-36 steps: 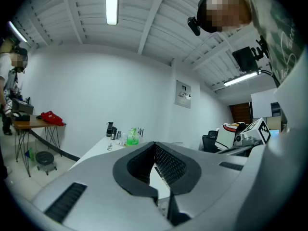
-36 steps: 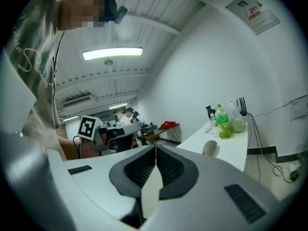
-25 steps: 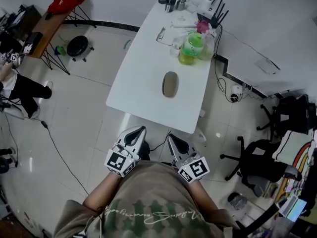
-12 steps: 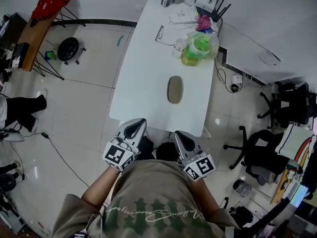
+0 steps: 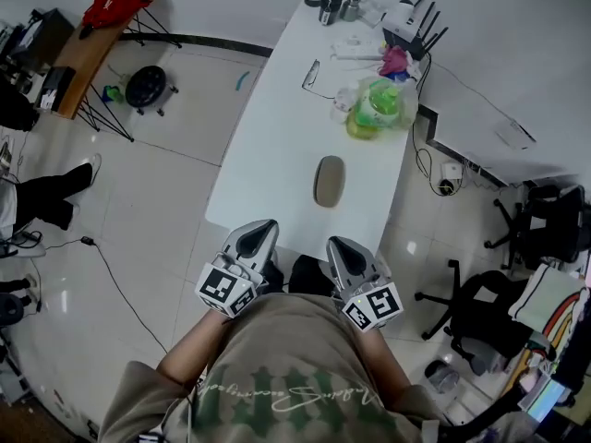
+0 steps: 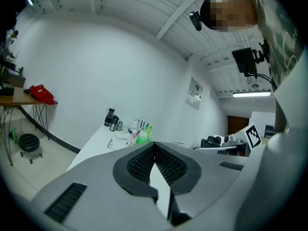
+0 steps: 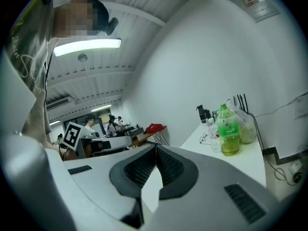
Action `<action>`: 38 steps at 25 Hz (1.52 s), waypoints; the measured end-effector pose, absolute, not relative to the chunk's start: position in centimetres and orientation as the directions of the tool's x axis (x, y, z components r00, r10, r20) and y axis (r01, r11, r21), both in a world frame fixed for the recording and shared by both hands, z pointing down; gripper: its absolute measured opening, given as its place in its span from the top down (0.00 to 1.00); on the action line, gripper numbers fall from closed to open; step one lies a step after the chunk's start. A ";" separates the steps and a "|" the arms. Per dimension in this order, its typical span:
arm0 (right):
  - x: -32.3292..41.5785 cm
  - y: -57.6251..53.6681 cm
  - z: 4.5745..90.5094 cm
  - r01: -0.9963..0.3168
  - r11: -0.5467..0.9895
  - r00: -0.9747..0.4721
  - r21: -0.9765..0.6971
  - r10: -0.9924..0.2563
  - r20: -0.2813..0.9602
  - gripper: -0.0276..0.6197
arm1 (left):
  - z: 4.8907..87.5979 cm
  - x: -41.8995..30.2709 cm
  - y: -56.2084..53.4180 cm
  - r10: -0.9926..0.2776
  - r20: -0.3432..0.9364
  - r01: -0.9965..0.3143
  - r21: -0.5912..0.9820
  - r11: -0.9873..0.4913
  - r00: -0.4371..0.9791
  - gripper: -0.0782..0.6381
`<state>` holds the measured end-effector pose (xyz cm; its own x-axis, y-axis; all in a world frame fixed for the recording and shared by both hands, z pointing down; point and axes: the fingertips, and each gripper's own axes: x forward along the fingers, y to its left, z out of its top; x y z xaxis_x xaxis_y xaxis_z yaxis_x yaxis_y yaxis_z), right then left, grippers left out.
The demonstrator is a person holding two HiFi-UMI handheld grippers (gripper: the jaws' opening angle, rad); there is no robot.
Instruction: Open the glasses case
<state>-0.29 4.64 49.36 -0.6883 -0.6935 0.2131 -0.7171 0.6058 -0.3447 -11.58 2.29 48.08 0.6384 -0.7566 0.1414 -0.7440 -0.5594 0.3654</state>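
Glasses case (image 5: 329, 181) lies closed on tabletop (image 5: 275, 146). Left tongs (image 5: 261, 228) and right tongs (image 5: 336, 245) are closed, empty; open both before reaching in.

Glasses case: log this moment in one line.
case: closed, on table | left hand-held gripper: shut, empty | right hand-held gripper: shut, empty | contact: none

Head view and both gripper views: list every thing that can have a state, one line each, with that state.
case, closed, lying flat
left claw, shut, empty
right claw, shut, empty
green bottle, upright, capped
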 end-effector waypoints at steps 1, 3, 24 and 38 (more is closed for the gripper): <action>0.2 4.3 49.5 -0.717 0.612 -0.690 -0.334 -0.691 0.215 0.94 | 48.1 -11.1 2.3 -0.761 0.142 -0.750 0.358 -0.556 0.633 0.88; 1.5 3.8 49.6 -0.716 0.619 -0.693 -0.323 -0.689 0.215 0.94 | 47.8 -9.8 2.2 -0.770 0.146 -0.761 0.343 -0.550 0.622 0.88; 5.2 -0.5 52.0 -0.700 0.628 -0.708 -0.339 -0.671 0.218 0.94 | 50.1 -4.9 -1.3 -0.764 0.211 -0.784 0.299 -0.544 0.610 0.88; 5.4 -6.2 56.2 -0.815 0.467 -0.570 -0.344 -0.753 0.328 0.58 | 49.9 -6.8 -2.4 -0.769 0.217 -0.794 0.273 -0.543 0.601 0.88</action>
